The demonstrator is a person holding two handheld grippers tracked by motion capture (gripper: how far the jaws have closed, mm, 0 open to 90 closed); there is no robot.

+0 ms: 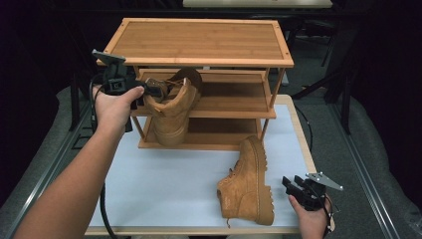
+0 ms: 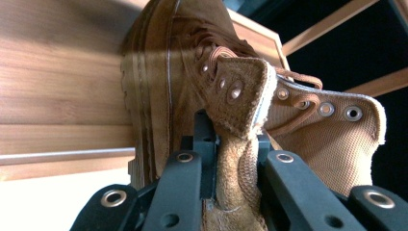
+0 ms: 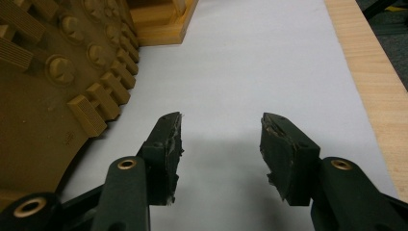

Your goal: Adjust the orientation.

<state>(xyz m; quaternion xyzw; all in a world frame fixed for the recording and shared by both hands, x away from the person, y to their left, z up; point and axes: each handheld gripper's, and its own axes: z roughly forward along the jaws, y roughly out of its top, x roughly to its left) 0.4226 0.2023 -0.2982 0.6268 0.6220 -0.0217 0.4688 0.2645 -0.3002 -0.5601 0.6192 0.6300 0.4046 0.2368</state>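
Tan suede boot (image 1: pixel 171 112) w/ eyelets, collar pinched in left gripper (image 1: pixel 149 90); right gripper (image 1: pixel 293 187) wide apart, empty.

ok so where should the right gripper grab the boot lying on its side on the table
Probably the ankle collar of the lying boot, as the left gripper holds the other boot. The treaded sole faces the open right gripper, too broad to clamp, so come from the far end, where the thin collar edge points toward the rack.

Matt tan suede boot (image 1: pixel 171 112); smooth, slatted wooden rack (image 1: pixel 204 42).
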